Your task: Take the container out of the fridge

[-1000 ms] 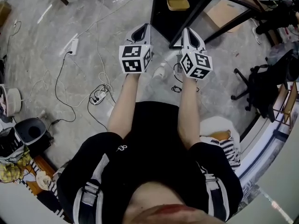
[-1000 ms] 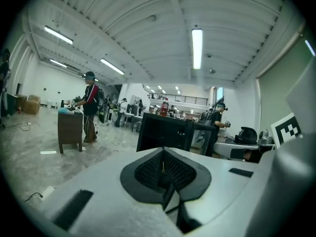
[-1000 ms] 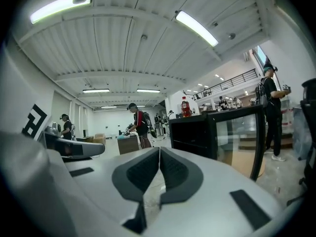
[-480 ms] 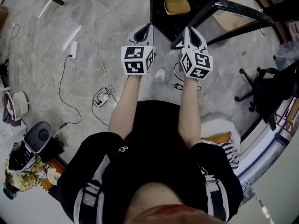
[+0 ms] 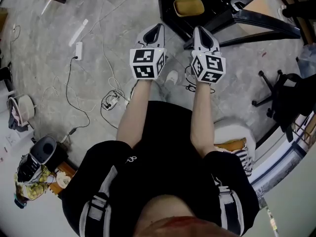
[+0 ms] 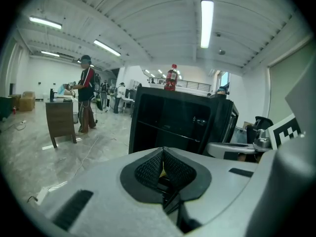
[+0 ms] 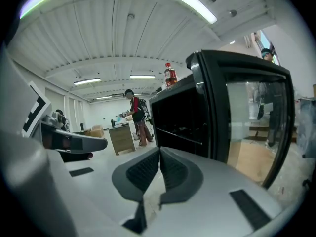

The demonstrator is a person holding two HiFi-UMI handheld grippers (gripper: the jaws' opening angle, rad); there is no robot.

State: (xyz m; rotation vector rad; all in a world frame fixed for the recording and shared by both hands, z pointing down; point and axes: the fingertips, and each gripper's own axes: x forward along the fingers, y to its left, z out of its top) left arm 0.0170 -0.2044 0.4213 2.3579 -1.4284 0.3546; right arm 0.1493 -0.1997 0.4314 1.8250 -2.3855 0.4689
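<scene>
In the head view the person holds both grippers out in front over the grey floor (image 5: 59, 83). The left gripper (image 5: 157, 26) and right gripper (image 5: 198, 29) are side by side, their tips pointing at the black fridge (image 5: 168, 14). The fridge door (image 5: 261, 21) is swung open to the right. The yellow container (image 5: 188, 6) sits inside the fridge, just beyond the tips and touched by neither gripper. Cables (image 5: 74, 98) and a power strip (image 5: 79, 49) lie on the floor to the left, and an office chair (image 5: 284, 95) stands well off to the right. In the left gripper view the left gripper (image 6: 163, 150) has its jaws pressed together with nothing between them. The fridge (image 6: 173, 117) stands ahead with a red bottle (image 6: 171, 78) on top, and its inside is too dark to make out the container. A person (image 6: 86, 100) stands beside a wooden cabinet (image 6: 61, 122) far to the left. In the right gripper view the right gripper (image 7: 159, 152) likewise has its jaws closed and empty. The fridge (image 7: 180, 117) is close ahead, its glass door (image 7: 252, 117) open at the right, the bottle (image 7: 170, 75) on top and the person (image 7: 134, 115) beyond.
</scene>
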